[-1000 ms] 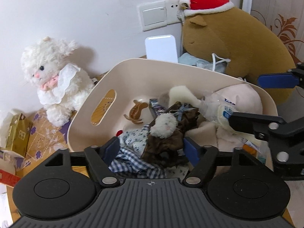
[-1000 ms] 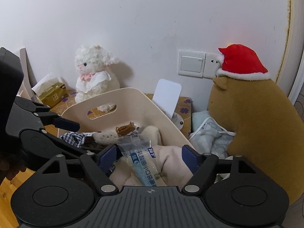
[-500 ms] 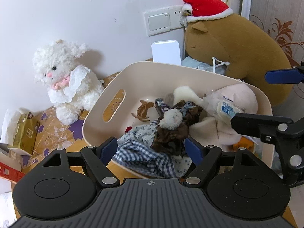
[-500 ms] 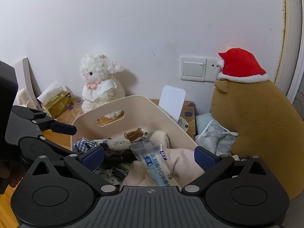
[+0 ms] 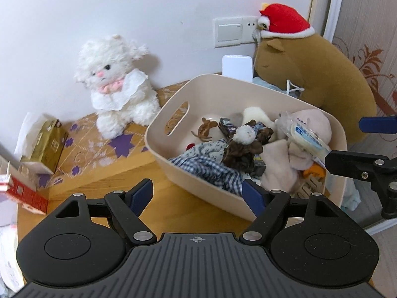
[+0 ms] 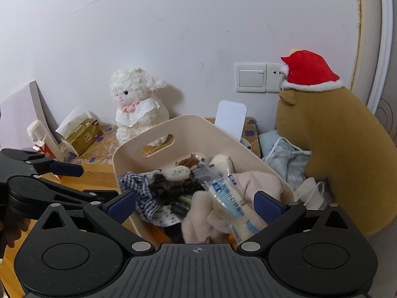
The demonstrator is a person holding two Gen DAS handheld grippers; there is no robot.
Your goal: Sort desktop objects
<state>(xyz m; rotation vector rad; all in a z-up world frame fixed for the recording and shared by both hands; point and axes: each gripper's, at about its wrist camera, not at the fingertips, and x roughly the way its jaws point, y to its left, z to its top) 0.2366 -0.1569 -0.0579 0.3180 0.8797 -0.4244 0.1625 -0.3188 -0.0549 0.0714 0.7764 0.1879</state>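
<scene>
A beige basket [image 5: 171, 129] stands on the wooden desk, filled with a checked cloth [image 5: 211, 166], a brown scrunchie with a white pompom [image 5: 244, 134], a brown hair claw [image 5: 204, 129], a pink cloth [image 5: 315, 121] and a blue-printed plastic packet [image 5: 307, 136]. My left gripper [image 5: 197, 193] hovers open, level with the basket's near wall, holding nothing. My right gripper [image 6: 194, 203] is open wide over the basket [image 6: 198, 129]. The packet [image 6: 230, 198] lies loose on the pink cloth [image 6: 255, 183] between its fingers, untouched by the pads.
A white plush lamb [image 5: 116, 84] sits by the wall at the left. A gold tissue box [image 5: 47, 146] and a red carton [image 5: 22, 191] lie further left. A big brown plush with a red hat [image 5: 322, 67] and a white stand [image 5: 237, 67] are behind the basket.
My left gripper drew back and up out of the basket, with nothing in it. My right gripper's jaws widened and it also pulled back, leaving the packet on the pink cloth.
</scene>
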